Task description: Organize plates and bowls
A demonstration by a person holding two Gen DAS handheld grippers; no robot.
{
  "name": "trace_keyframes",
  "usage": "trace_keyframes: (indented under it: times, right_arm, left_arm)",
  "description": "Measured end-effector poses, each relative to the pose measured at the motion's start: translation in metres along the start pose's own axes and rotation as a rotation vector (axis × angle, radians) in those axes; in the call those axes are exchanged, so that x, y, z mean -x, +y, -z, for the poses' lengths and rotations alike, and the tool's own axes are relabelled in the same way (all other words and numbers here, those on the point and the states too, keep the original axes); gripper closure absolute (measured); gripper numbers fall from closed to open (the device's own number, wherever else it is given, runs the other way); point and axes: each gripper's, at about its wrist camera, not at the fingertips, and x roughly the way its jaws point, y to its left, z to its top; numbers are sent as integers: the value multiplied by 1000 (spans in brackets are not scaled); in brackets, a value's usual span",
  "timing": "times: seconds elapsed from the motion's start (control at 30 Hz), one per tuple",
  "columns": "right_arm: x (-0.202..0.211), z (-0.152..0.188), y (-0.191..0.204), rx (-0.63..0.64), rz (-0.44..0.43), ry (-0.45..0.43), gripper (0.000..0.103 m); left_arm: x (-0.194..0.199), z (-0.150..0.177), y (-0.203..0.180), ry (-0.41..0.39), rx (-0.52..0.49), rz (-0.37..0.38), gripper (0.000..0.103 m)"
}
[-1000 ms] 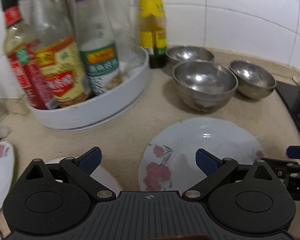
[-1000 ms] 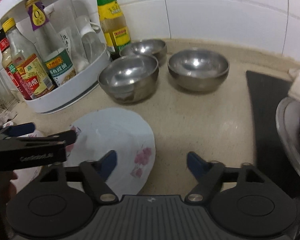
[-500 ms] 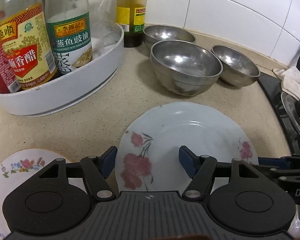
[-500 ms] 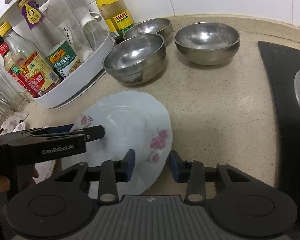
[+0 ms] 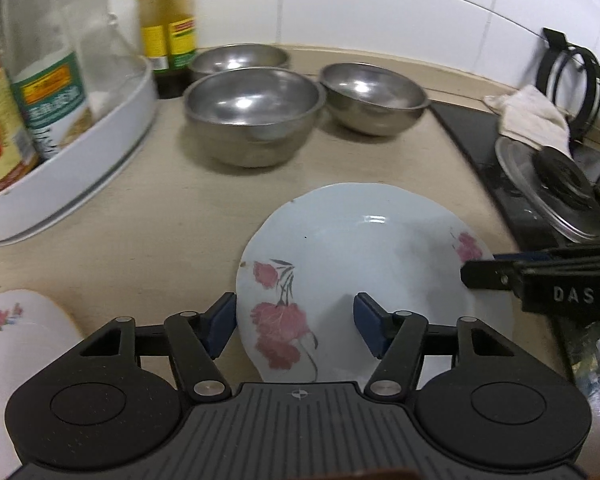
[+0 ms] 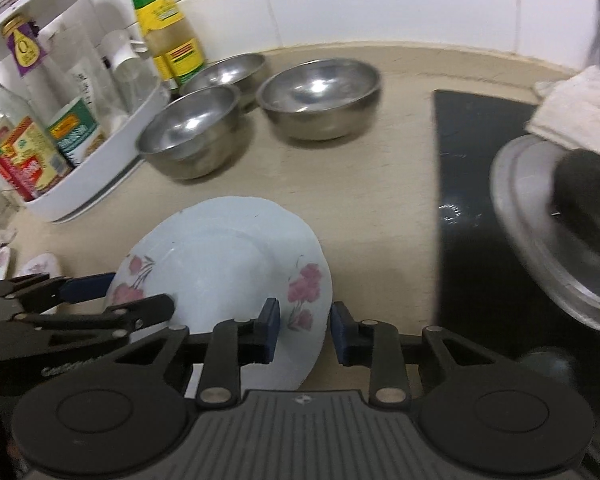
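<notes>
The pale blue plate (image 5: pixel 364 264) with pink flower prints lies on the beige table (image 5: pixel 172 232), in the lower middle of both wrist views. The left gripper (image 5: pixel 295 326) straddles the plate's near-left rim: its left finger sits just outside the edge, its right finger over the plate's inner surface, and the fingers are closing with the rim between them but a clear gap left on either side. The right gripper (image 6: pixel 305 330) straddles the plate's right rim (image 6: pixel 316 312) low in its own view; its fingers are narrow and closing, the rim between them, and a sliver of gap shows at each pad, so the pads do not yet press.

In the left wrist view the right gripper's dark finger reaches in from the right edge over the plate's flower. In the right wrist view the left gripper comes in from the lower left.

Beyond the plate, toward the top centre, stand three steel bowls (image 5: pixel 254 108) close together on the table. To their left is a white round tray (image 5: pixel 84 168) holding sauce bottles (image 5: pixel 48 96), with a yellow-labelled bottle (image 5: pixel 168 20) just behind it against the white tiled wall. A second flowered plate (image 5: pixel 16 328) shows at the lower left of the left wrist view. At the right lie a black cooktop (image 6: pixel 460 168), a pot lid (image 6: pixel 540 216) and a crumpled cloth (image 6: pixel 572 108).
</notes>
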Motion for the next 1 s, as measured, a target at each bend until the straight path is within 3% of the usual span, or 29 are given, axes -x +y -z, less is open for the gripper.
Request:
trace_keyframes:
  times: [0.2, 0.4, 0.57, 0.83, 1.0]
  right_arm:
    - [11, -1, -10, 19, 32, -40, 77]
    - [25, -9, 8, 107, -10, -97, 76]
    - [21, -21, 50, 235, -125, -113, 70]
    - [-7, -21, 151, 415, -352, -36, 67]
    - [-34, -18, 189, 456, -405, 23, 67]
  left_arm:
    - [3, 2, -10, -15, 3, -14, 34]
    - [34, 10, 2, -88, 57, -114, 17]
    - [67, 26, 36, -129, 150, -252, 15]
    - [112, 75, 112, -112, 380, -487, 14]
    - [119, 102, 147, -92, 490, -526, 15]
